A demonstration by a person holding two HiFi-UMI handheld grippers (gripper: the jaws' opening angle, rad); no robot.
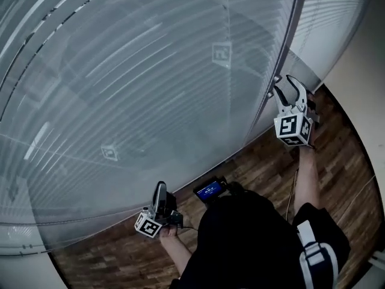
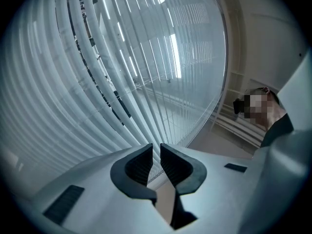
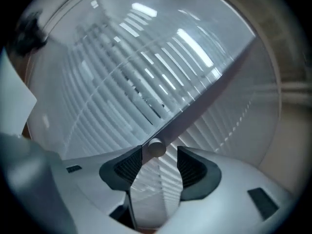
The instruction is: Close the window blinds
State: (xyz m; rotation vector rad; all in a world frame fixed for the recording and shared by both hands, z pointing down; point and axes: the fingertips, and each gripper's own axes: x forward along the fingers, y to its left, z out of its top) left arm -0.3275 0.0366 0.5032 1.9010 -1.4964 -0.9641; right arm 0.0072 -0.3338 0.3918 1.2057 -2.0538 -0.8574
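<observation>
Right fingers (image 3: 129, 167) spread wide, pads facing each other across an open gap. Small round knob (image 3: 156, 148) sits at the mouth of that gap, close against the pad on the view's left; the other pad stands clear of it, so no pinch. Knob belongs to the dark frame bar (image 3: 209, 96) that runs up and away to the view's right.

Head view: right gripper (image 1: 289, 88) raised at the foot of the same bar (image 1: 287, 47), tips pointing at the glass, its marker cube (image 1: 292, 128) towards me.

Left fingers (image 2: 139, 165) drawn almost together, only a thin slit between the pads, nothing in it. Left gripper (image 1: 160, 186) held low, near my waist, tips up, well apart from the right one and just short of the glass. Its marker cube (image 1: 147, 226) sits at the bottom.

Window blinds (image 1: 150, 71) lie behind the big glass pane ahead of me, pale slats across the whole pane, and more slats past the bar. Left gripper view: slats (image 2: 58, 106) mostly lie close, a few dark gaps (image 2: 97, 77) between them higher up.

Glass carries faint reflections of both cubes. Wooden floor (image 1: 271, 167) runs along the foot of the window. Small device with a blue screen (image 1: 209, 190) sits between the two grippers, near my body
</observation>
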